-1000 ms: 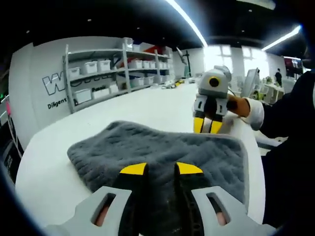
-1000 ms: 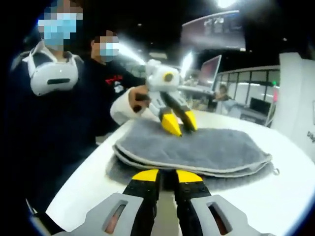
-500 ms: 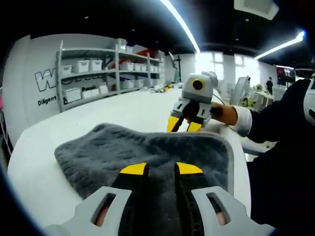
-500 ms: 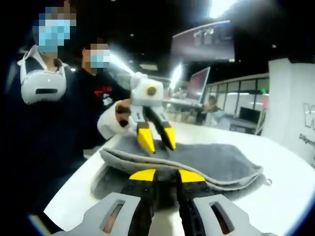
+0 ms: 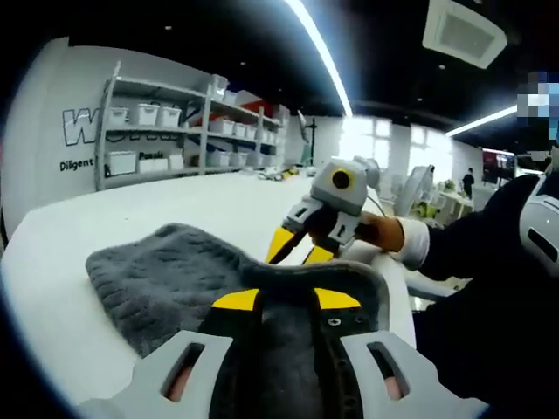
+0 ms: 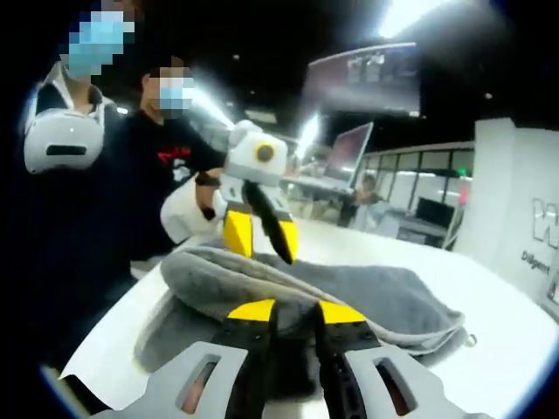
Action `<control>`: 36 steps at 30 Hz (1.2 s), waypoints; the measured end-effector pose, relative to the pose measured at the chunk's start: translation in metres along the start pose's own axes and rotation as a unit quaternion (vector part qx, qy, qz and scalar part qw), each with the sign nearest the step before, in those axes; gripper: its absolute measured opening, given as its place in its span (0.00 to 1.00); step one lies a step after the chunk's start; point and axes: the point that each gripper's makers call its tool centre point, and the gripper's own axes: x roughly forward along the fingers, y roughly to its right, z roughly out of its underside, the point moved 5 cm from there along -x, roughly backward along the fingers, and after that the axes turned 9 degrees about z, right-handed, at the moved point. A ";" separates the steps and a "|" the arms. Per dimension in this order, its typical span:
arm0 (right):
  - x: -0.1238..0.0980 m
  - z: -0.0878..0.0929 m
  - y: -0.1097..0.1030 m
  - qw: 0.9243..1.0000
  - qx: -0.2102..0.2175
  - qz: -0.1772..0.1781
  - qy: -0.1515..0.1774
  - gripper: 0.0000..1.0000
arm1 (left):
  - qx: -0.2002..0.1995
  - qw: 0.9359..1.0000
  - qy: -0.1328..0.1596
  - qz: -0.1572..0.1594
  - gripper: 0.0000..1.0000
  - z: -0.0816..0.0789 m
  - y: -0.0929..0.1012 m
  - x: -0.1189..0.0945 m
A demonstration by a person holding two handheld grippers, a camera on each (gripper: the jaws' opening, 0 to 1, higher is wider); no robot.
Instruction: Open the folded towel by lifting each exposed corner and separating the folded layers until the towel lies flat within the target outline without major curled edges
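Two yellow-tipped grippers pinch the near edge of the grey towel (image 5: 166, 275) from opposite sides. In the left gripper view, the left gripper (image 5: 286, 301) has its jaws drawn close together with grey terry cloth bunched between them, its edge raised off the white table (image 5: 52, 253). Across that view, the right gripper (image 5: 299, 251) reaches in with its tips on the towel's far border; how tightly its jaws are closed there I cannot tell from this side. In the right gripper view the right gripper's own jaws sit nearly together, clamped on a fold of towel, and the upper layer arches up while a lower layer lies flat beneath. A gloved hand (image 5: 382, 232) in a white cuff holds the right gripper. Beyond the table stand shelves (image 5: 175, 122) with white bins against a lettered wall, and a monitor (image 6: 349, 148) shows behind.
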 end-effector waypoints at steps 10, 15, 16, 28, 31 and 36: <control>0.013 0.002 -0.005 1.000 -0.028 0.007 -0.010 0.14 | -0.063 0.998 0.018 0.021 0.24 0.002 -0.003 -0.001; 0.015 0.002 -0.006 0.999 -0.036 0.010 -0.011 0.14 | -0.104 0.993 0.035 0.047 0.24 0.002 -0.001 0.000; 0.015 0.002 -0.006 0.999 -0.037 0.010 -0.011 0.14 | -0.115 0.991 0.041 0.052 0.24 0.001 -0.002 -0.001; 0.024 0.002 -0.007 0.998 -0.053 0.020 -0.014 0.13 | -0.161 0.983 0.030 0.079 0.44 0.005 0.012 0.003; 0.025 0.001 -0.007 0.998 -0.054 0.023 -0.013 0.13 | -0.166 0.982 0.031 0.080 0.44 0.006 0.014 0.002; 0.028 0.000 -0.007 0.998 -0.061 0.030 -0.011 0.13 | -0.179 0.980 0.032 0.081 0.45 0.009 0.021 0.003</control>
